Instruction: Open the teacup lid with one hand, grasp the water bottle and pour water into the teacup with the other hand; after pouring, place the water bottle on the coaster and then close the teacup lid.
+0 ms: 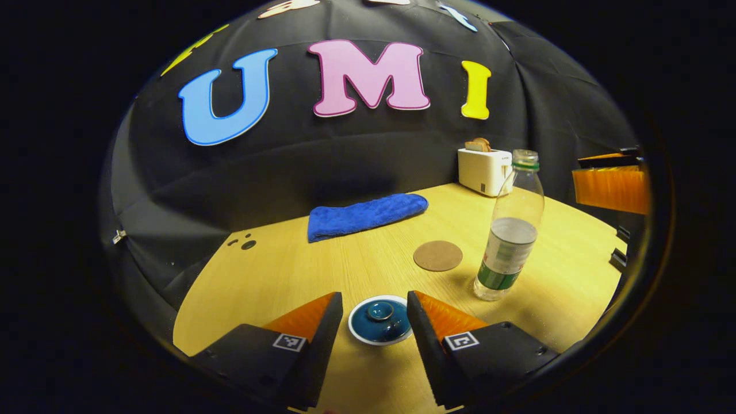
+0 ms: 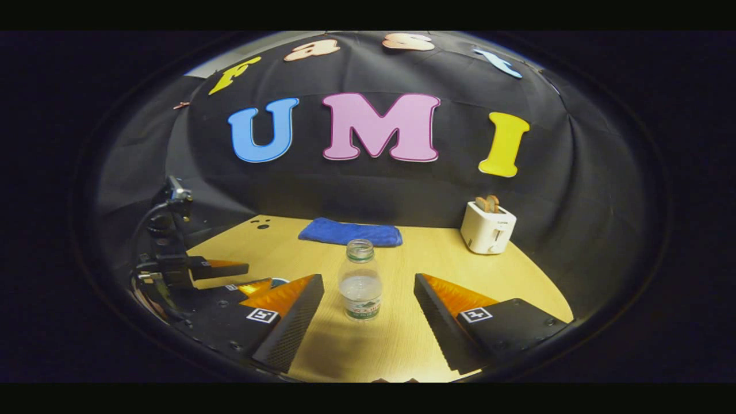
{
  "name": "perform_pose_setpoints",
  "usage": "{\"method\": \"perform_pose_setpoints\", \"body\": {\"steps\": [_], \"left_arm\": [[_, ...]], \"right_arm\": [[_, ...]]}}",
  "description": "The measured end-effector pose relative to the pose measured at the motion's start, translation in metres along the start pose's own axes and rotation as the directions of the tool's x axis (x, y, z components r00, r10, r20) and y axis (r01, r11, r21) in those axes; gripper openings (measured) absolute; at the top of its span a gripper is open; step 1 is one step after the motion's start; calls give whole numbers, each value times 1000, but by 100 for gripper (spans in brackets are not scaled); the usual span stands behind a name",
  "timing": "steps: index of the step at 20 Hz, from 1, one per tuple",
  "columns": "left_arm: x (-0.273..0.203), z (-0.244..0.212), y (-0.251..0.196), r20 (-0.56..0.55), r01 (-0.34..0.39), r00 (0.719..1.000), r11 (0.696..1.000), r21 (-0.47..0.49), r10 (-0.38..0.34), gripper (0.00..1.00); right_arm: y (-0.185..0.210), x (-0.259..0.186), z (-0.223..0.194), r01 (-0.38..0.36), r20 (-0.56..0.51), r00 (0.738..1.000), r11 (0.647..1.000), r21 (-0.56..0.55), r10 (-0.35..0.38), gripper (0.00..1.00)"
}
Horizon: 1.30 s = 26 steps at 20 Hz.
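A blue teacup with its lid (image 1: pixel 380 326) on stands on the wooden table (image 1: pixel 322 270); the lid's small knob faces up. My left gripper (image 1: pixel 375 305) is open, a finger on each side of the cup and apart from it. A clear water bottle (image 1: pixel 509 227), uncapped and partly full, stands upright to the right of a round brown coaster (image 1: pixel 437 255). In the right gripper view the water bottle (image 2: pixel 360 280) stands just ahead of my open right gripper (image 2: pixel 368 282), between the lines of its fingers. The left gripper (image 2: pixel 190 270) appears there at the far left.
A folded blue towel (image 1: pixel 365 215) lies at the table's back by the booth wall. A white toaster (image 1: pixel 484 169) holding bread stands at the back right corner. Small dark holes (image 1: pixel 244 242) mark the table's back left. The toaster (image 2: pixel 487 227) stands right of the bottle.
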<state>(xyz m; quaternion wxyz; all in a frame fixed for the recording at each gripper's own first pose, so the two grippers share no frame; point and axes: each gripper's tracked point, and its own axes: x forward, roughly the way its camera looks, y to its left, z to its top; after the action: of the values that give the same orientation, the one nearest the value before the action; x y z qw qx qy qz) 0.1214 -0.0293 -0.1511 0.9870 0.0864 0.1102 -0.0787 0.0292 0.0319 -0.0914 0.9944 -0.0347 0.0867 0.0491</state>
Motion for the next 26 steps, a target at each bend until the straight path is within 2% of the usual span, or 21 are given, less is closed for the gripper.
{"method": "perform_pose_setpoints", "body": {"steps": [5,6,7,8,9,10,12,15,17,18,19,20,21,22,24,25,26], "left_arm": [[22,-18,1,-25,4,1000,1000,-14,-4,64],[24,-22,-1,-31,11,999,1000,-19,-12,72],[26,-23,-2,-31,22,999,999,-26,-22,59],[28,-23,-1,-28,28,999,999,-31,-29,58],[30,-21,-2,-24,34,999,999,-30,-35,49],[30,-23,-3,-25,38,999,999,-26,-38,58],[30,-21,-4,-21,41,999,999,-14,-41,57],[26,-22,-5,-20,33,999,999,-10,-34,42],[26,-24,-5,-24,28,999,1000,-12,-29,40],[26,-26,-6,-24,27,999,1000,-10,-27,35],[26,-25,-7,-20,26,999,1000,-6,-26,37],[26,-25,-7,-16,24,1000,1000,1,-24,32],[25,-25,-7,-12,24,1000,1000,4,-24,34],[25,-24,-7,-6,24,1000,1000,2,-24,30],[26,-23,-6,3,31,1000,999,-9,-31,31],[26,-22,-6,6,35,999,999,-13,-35,26],[26,-21,-6,7,38,999,999,-19,-38,25]], "right_arm": [[-3,2,-28,-21,-50,999,999,-30,19,98],[-3,3,-33,-22,-62,998,999,-29,21,98],[-4,4,-37,-21,-75,997,999,-26,19,98],[-3,5,-40,-21,-84,996,1000,-19,19,98],[-1,5,-41,-21,-87,996,1000,-11,20,98],[1,6,-42,-23,-89,996,1000,-6,23,99],[6,8,-43,-33,-93,995,999,-6,33,98],[12,12,-41,-49,-85,995,999,-14,47,98],[14,16,-41,-52,-81,995,999,-15,51,98],[15,19,-41,-52,-79,996,999,-13,51,98],[14,21,-42,-51,-78,996,999,-12,50,99],[15,24,-44,-50,-78,996,999,-11,49,99],[16,27,-47,-48,-79,996,999,-11,47,98],[16,30,-50,-47,-81,996,999,-12,46,98],[20,36,-57,-52,-88,995,999,-2,51,98],[21,39,-60,-51,-90,995,999,5,51,98],[21,41,-63,-47,-92,995,999,9,47,99]]}}
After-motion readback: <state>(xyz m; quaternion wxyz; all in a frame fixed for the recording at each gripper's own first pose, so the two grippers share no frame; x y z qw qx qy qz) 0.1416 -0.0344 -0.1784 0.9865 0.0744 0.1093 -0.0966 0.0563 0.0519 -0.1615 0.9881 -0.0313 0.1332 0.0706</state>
